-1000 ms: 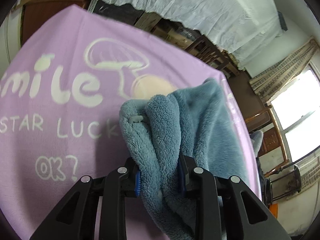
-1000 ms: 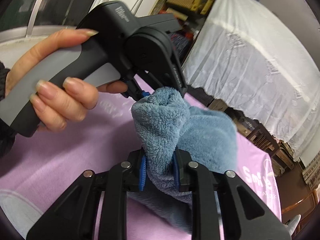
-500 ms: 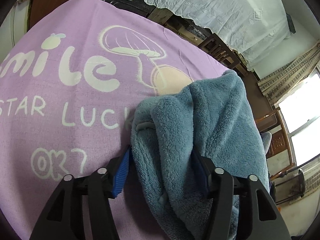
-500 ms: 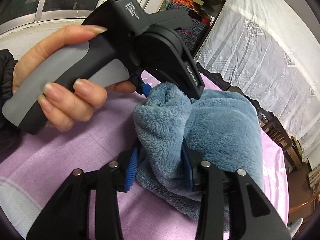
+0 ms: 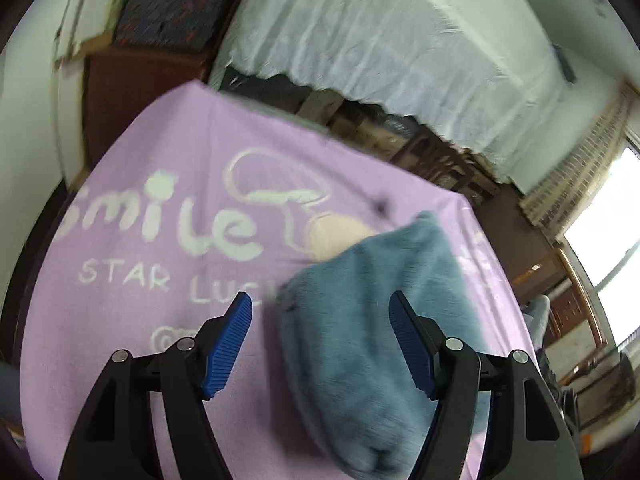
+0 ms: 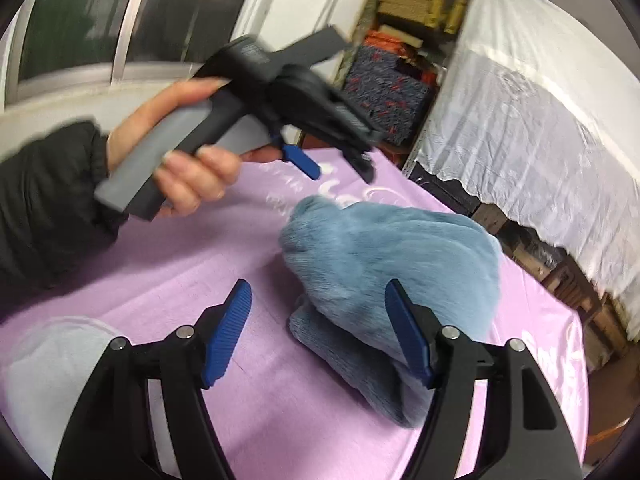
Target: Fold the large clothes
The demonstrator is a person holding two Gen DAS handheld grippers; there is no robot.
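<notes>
A fluffy blue garment [image 5: 360, 320] lies bunched and folded on the lilac printed cloth [image 5: 140, 320] that covers the table. My left gripper [image 5: 320, 344] hovers just above it with its jaws opening, the blue pads clear of the fleece. The same blue garment [image 6: 392, 256] shows in the right wrist view, below my right gripper [image 6: 318, 332], whose jaws are also opening and touch nothing. There the left gripper [image 6: 340, 168] appears raised at upper left, held by a hand [image 6: 188, 176] in a dark sleeve.
White lace-covered furniture [image 5: 380, 40] stands behind the table, with wooden chairs [image 5: 440, 148] under it. A wooden cabinet [image 5: 132, 92] with a patterned bundle sits at far left. A pale round patch [image 6: 60, 356] marks the cloth at the near left. A bright window [image 5: 608, 216] lies right.
Both grippers let go of the blue garment, opened wide and pulled up and back. The garment dropped onto the lilac cloth and lies loose.
</notes>
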